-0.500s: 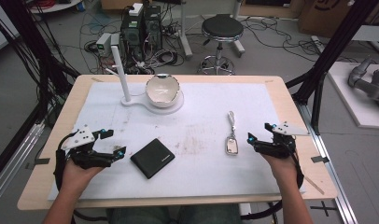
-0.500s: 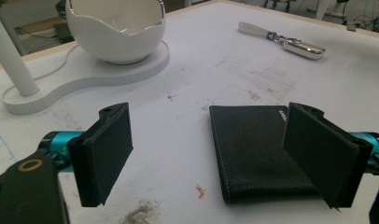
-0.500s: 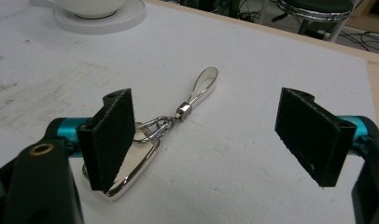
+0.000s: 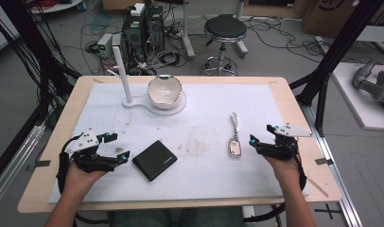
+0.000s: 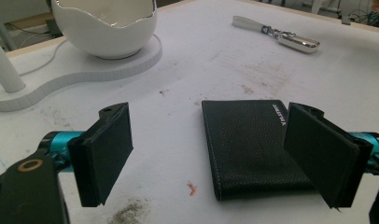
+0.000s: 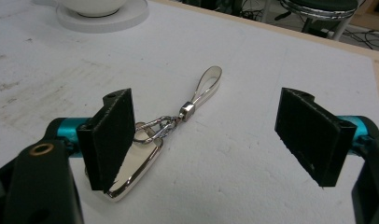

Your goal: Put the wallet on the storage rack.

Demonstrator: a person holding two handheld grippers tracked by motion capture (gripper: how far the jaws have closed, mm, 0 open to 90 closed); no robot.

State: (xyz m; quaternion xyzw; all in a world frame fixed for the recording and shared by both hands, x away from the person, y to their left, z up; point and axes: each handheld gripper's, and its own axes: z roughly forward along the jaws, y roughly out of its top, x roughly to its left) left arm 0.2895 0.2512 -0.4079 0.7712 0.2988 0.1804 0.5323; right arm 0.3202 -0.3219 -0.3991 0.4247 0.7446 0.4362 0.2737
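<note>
Right now both tongs stand apart and empty, left tongs [image 4: 118, 145] beside the black wallet [image 4: 155, 160] at lower centre-left, right tongs [image 4: 262, 135] beside the silver key fob [image 4: 234, 147] centre-right, so flat-lying things risk skidding on the bench [image 4: 199, 118].

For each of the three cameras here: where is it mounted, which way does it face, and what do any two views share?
High view: above the person's side, facing forward and down on the table; both forearms, left gripper, right gripper.
Left gripper view: rides the left gripper, open jaws framing the black wallet.
Right gripper view: rides the right gripper, open jaws by the key fob.
Shared: the white bowl shows in all three.
</note>
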